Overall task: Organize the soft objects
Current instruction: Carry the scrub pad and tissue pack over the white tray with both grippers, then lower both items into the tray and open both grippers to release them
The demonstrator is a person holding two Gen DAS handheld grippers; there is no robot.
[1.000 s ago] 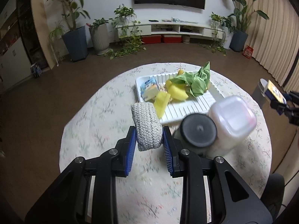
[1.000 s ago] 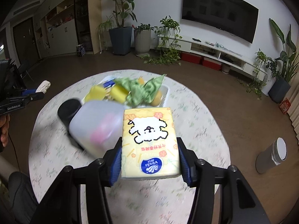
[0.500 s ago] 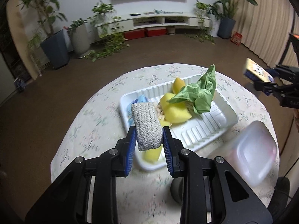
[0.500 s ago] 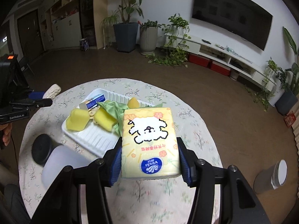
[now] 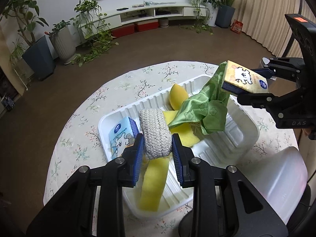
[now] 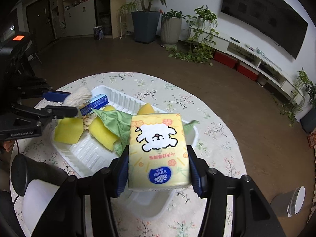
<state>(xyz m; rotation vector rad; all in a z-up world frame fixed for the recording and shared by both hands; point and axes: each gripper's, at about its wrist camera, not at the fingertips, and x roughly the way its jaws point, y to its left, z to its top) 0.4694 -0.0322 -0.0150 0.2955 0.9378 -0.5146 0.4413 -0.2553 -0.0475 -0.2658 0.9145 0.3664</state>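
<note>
The left gripper (image 5: 157, 151) has its fingers clamped on a grey woven pad (image 5: 155, 132), held above the near-left part of the white tray (image 5: 244, 122), just over a blue tissue packet (image 5: 122, 134) and a yellow sponge strip (image 5: 153, 181) that leans on the near rim; the right gripper (image 6: 158, 170) has its fingers pressed on both long sides of a yellow tissue pack (image 6: 158, 148) printed with a white dog, poised over the right end of the tray, close above a green cloth (image 5: 205, 108); the tray sits on the floral tabletop (image 5: 126, 83) and already carries more yellow sponges (image 6: 69, 130), so the step in hand looks like lowering both soft items into it; to do this well, I would bring each gripper down over a bare ribbed stretch of the tray floor rather than onto the cloth or the leaning strip, keep the pack flat so it does not tip off the pile, and part the fingers only once the item is low and supported; the two grippers are near one another across the tray, so setting down one at a time would avoid a knock; a translucent white container (image 5: 276, 179) lies on its side near the tray's right corner and should be left clear
</note>
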